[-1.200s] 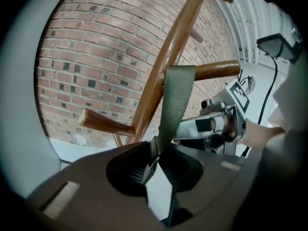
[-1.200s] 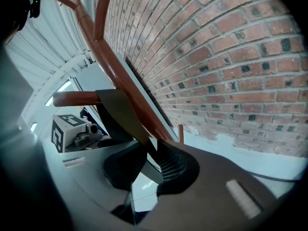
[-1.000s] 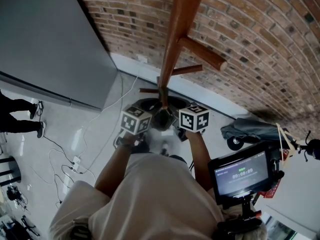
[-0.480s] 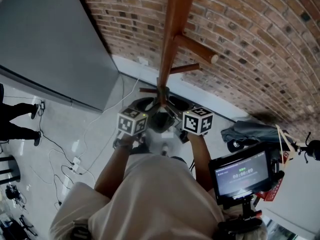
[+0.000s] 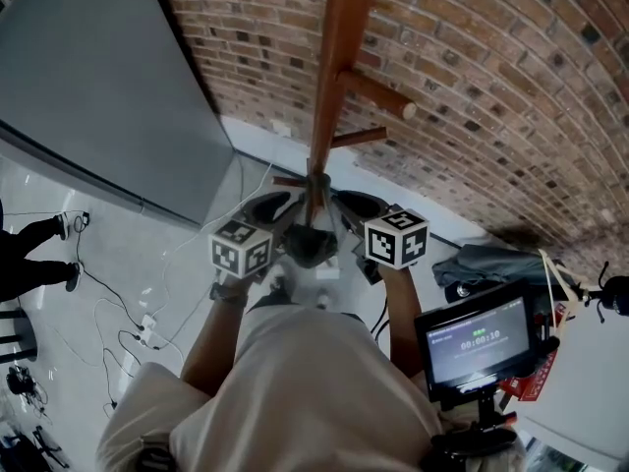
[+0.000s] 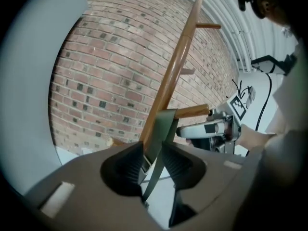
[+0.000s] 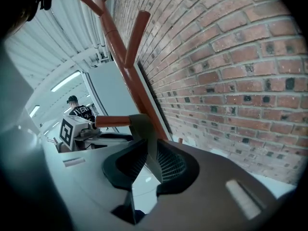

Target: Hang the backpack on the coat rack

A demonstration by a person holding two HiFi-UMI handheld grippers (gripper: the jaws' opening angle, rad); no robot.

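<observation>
Backpack seems soft, weighty; hold its limp strap: right gripper pinches it, left gripper straddles loosely, both jaws just closing.

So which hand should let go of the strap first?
Probably left. The strap already lies over the peg. On the left gripper the jaws, just closing, look loose around it; the right gripper, also just closing, pinches it.

You face a red-brown brick wall flecked with darker bricks, pale mortar between. The coat rack is glossy reddish-brown wood and the strap olive green. Your left hand-held gripper and right hand-held gripper have black ribbed pads and white cubes printed with black squares.
</observation>
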